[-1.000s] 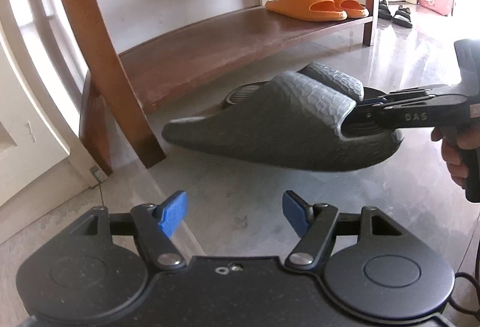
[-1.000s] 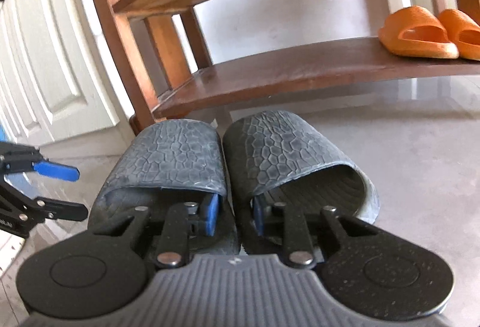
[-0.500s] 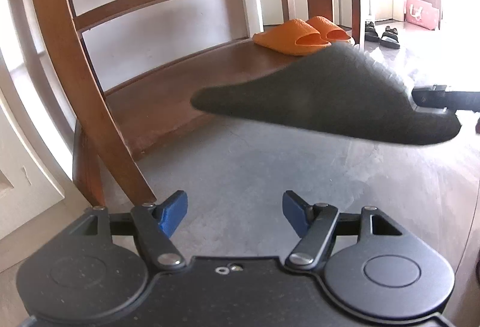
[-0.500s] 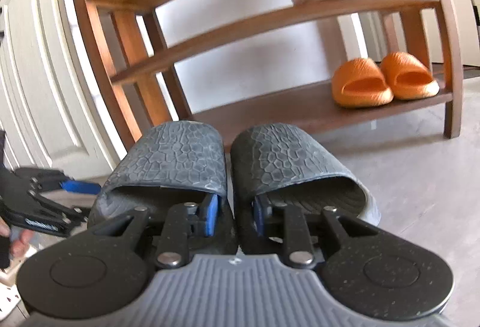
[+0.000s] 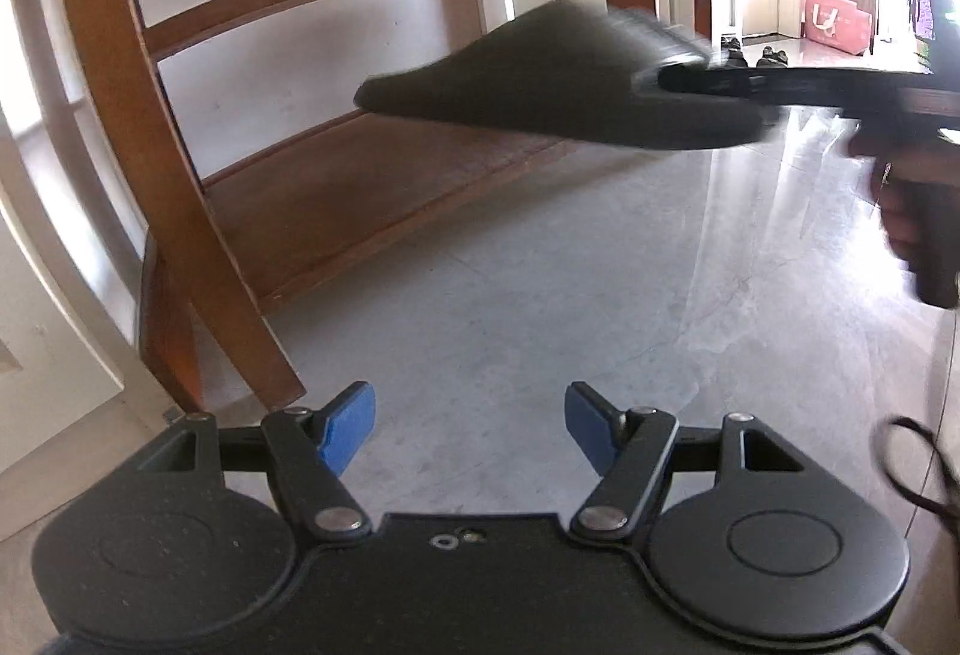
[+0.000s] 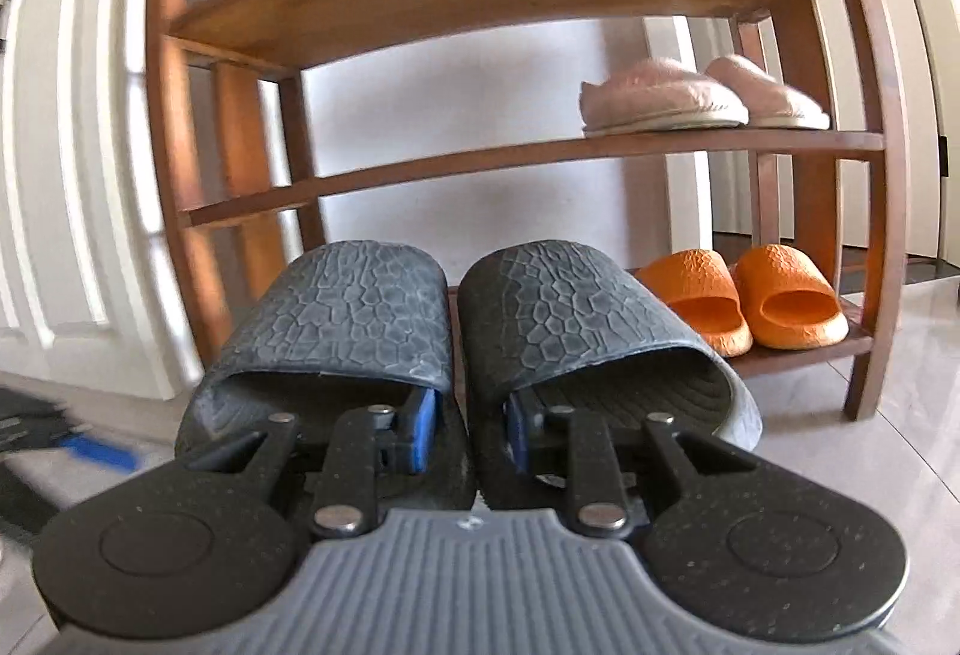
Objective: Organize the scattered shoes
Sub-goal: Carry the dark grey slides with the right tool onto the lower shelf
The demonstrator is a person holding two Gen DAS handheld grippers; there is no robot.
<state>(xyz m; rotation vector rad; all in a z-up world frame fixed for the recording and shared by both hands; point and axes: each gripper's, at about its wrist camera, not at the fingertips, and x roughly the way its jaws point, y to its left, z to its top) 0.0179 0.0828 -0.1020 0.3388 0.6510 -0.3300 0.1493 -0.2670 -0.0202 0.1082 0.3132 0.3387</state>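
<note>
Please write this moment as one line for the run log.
right gripper: shut on dark grey slippers, pair lifted off floor | left gripper: open, empty | shoe rack: orange slides bottom shelf, pink slippers middle shelf

The left gripper point(image 5: 470, 430) is matte black: two broad round discs sit at its near corners, each with a faint raised ring, joined by a flat central plate with a small screw hole. Slim black linkage arms pivot on silver rivets and carry bright blue fingertips point(image 5: 347, 434) — wedge-shaped pads. Triangular cut-outs open beside each arm.

The right gripper point(image 6: 467, 430) has the same build, its black discs speckled with pale dust, but a ribbed grey plate fills its middle. Its pads are blue too. A thin black cable point(image 5: 918, 466) loops at the left view's edge.
</note>
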